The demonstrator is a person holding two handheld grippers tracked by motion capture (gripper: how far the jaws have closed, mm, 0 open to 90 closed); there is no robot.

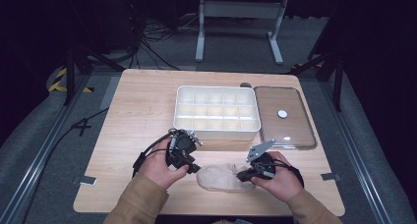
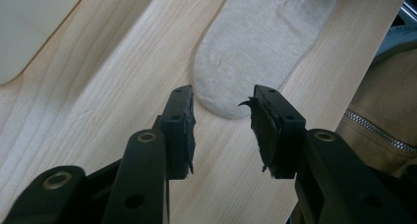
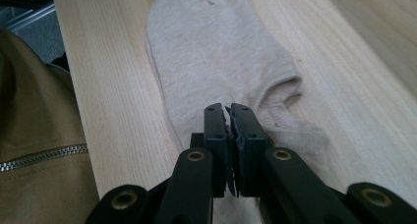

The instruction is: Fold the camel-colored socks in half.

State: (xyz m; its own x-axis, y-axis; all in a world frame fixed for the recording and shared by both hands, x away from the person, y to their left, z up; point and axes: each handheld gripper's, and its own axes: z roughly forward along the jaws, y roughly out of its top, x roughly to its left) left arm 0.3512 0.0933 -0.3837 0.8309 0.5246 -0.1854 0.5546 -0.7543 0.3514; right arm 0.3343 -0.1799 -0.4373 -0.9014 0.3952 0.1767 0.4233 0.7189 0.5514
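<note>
- Sock [image 3: 216, 52]: beige knit cloth, matt, fine nap; ribbed cuff toward 5 o'clock in right gripper view.
- Table [image 1: 142, 101]: pale wood, visible grain, smooth satin finish.
- Left gripper [image 2: 221, 111]: matt black plastic; pads [image 2: 263, 130] rough, frayed at edges.
- Tray [image 1: 216, 130] at 12 o'clock: white plastic, semi-gloss.
- Lid [image 1: 295, 130]: clear, glossy plastic.
- Sleeve [image 3: 34, 135]: tan woven cloth w/ metal zip.

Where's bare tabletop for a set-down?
Free: the wood left of the white divided box, out to the table edge. Crowded: the near edge, where both grippers flank the sock, and the lid on the right.
</note>
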